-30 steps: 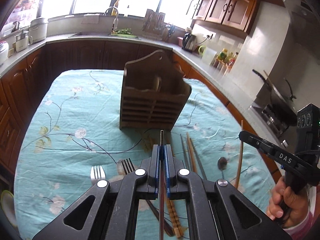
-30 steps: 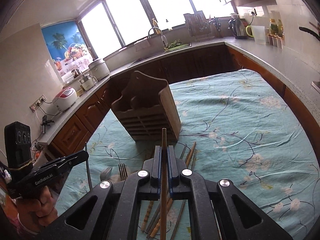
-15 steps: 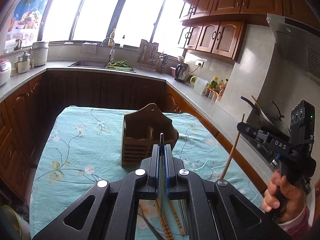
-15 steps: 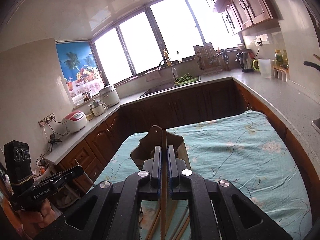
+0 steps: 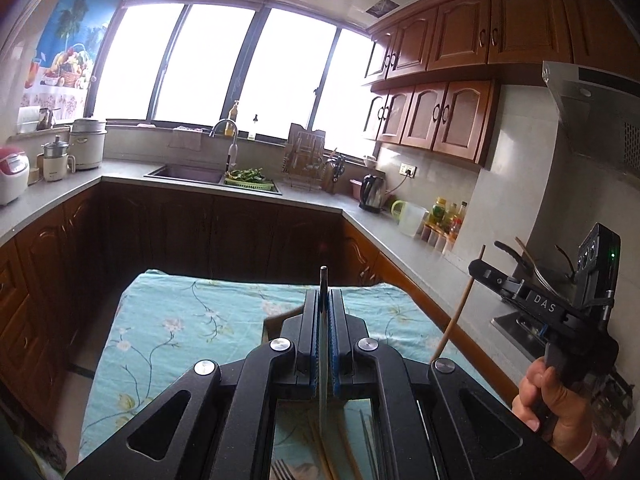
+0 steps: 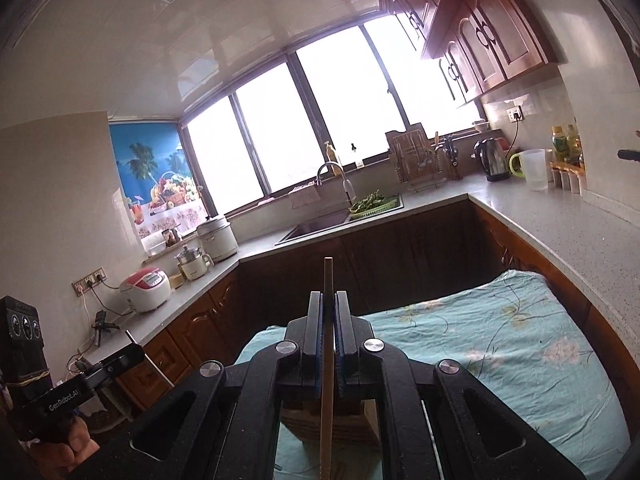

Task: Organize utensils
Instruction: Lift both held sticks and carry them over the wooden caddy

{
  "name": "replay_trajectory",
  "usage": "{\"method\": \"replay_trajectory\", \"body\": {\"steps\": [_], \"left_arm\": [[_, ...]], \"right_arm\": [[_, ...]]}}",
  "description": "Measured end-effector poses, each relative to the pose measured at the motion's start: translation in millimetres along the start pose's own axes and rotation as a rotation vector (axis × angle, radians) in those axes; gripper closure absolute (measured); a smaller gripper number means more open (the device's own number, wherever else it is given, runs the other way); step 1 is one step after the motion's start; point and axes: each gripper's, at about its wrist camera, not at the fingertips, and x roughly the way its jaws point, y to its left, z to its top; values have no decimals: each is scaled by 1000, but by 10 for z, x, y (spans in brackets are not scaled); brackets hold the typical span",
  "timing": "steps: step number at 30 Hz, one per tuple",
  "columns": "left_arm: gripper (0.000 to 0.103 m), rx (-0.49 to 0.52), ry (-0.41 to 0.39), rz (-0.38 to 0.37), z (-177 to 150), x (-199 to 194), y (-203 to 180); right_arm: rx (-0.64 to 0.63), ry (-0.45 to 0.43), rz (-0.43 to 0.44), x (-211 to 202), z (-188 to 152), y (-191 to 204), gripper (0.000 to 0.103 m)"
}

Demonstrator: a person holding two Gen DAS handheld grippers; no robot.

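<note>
While both black two-finger grippers are held up above the table, each has its blue-padded jaws pressed together on a single chopstick. Clamped in the left gripper (image 5: 324,300) is a slim grey metal chopstick (image 5: 323,280), its tip standing upright just past the jaws. Clamped in the right gripper (image 6: 329,300) is a pale wooden chopstick (image 6: 328,276), also upright, its lower end running down between the fingers. Seen from the left wrist view, that same wooden stick slants down from the right tool's jaws, and a hand (image 5: 548,400) with a pink cuff grips the tool's handle. Below lies the table under a turquoise floral cloth (image 5: 180,320). A brown slatted wooden utensil holder (image 6: 332,424) stands on it, mostly hidden behind the right gripper's fingers. More chopsticks (image 5: 324,448) and the tines of a metal fork (image 5: 282,470) lie flat on the cloth beneath the left gripper
</note>
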Motion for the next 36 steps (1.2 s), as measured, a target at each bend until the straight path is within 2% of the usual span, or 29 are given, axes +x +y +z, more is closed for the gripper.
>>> {"method": "replay_trajectory", "body": {"steps": [6,10,20,26,30,36], "left_arm": [[101,-2,-59,23,176,280,88],[101,-10,-79,47,204,558,160],[101,-91,-42,102,-187,1351,325],[101,-116,-8,109,-389,1697,334],[101,-127,29,114,-406,1920,338],[100,-121,36,118,-270,1970,391]], "right_arm": [[28,-76,-11,276,237,-66,98],[36,-97,-31,531,246,-158,98],[47,-66,-73,1031,-361,-368,98],[71,-49,-93,1116,-626,-464,98],[78,-10,-93,1159,-704,-492,98],[68,19,-92,1176,-694,-497,97]]}}
